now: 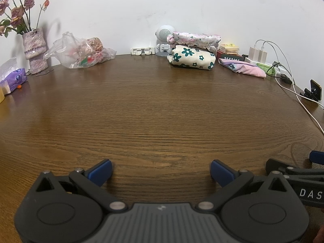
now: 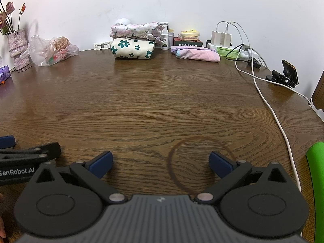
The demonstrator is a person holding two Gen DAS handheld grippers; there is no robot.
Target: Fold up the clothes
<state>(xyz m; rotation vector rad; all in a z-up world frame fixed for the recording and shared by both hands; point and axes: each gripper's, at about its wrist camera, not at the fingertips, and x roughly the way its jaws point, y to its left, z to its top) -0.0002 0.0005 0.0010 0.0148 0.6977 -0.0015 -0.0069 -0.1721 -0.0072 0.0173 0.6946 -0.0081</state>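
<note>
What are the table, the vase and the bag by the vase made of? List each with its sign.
Table: wood or wood veneer, semi-gloss; visible grain, soft reflections.
Vase: apparently a knitted or crocheted yarn cover; fuzzy, ribbed texture.
Bag: thin clear plastic; crinkled, see-through.

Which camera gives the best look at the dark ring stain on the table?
The right wrist view. There the dark ring stain shows nearly whole on the table, just ahead of the open right gripper. In the left wrist view only a faint arc of it appears near the right edge, beside the right gripper's fingers.
</note>
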